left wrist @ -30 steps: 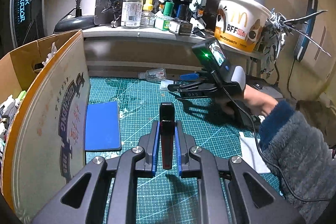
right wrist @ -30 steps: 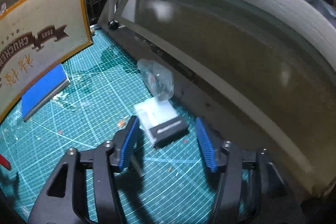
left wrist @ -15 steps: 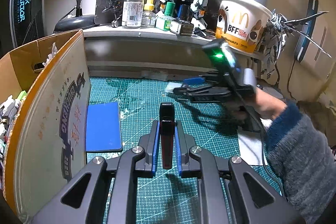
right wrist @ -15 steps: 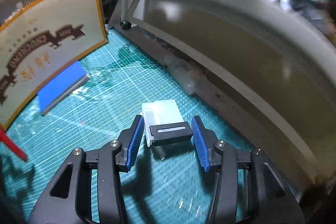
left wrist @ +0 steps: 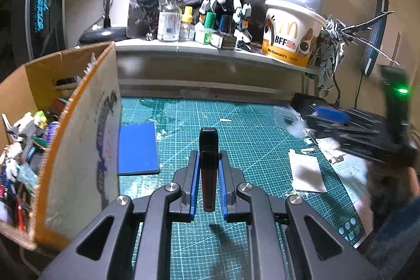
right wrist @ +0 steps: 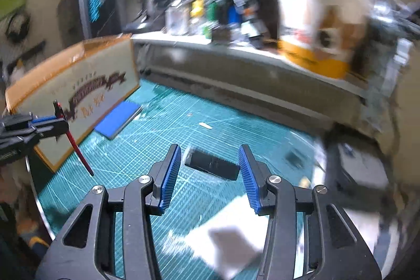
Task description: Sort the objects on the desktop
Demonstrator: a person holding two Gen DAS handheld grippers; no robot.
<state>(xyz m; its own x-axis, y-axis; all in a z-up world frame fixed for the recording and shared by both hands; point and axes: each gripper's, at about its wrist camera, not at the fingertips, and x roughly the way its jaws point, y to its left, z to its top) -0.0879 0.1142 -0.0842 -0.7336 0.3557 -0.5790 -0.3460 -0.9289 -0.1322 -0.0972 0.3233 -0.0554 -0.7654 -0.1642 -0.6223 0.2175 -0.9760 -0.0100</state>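
While both tongs are in view, entries for this moment follow.

Left tongs: left tongs (left wrist: 207,169) closed down on a red-and-black tool (left wrist: 208,172), slim and handle-like; its black cap sticks out past the pads, above the mat. Seen from the right wrist camera, the red end hangs down below the tongs.

Right tongs: right tongs (right wrist: 210,169) part-way open, blue pads either side of a black block (right wrist: 212,165). Small gaps show on both sides, so I cannot tell whether it is gripped or lies on the mat under them; frame is motion-blurred.

Counter: green cutting mat (left wrist: 249,127) covers the counter. Loose on it: a blue pad (left wrist: 137,148) just beside the box, white paper sheets (left wrist: 307,172) on the right side, and small white chips near the back edge.

Box: cardboard box (left wrist: 78,122) at the left edge of the mat, already holding a heap of mixed parts and tools. Left tongs sit near its printed wall.

Shelf: bottles, robot models and a McDonald's bucket (left wrist: 291,36) on the shelf behind; apparently not part of the sort.

Progress (judgement): mid-task. Box well filled, so a good share looks sorted. Red-and-black tool is in hand but not yet stowed; black block not yet lifted clear as far as I can see; blue pad, paper and scraps remain.

Next (judgement): tool likely goes over the box wall.
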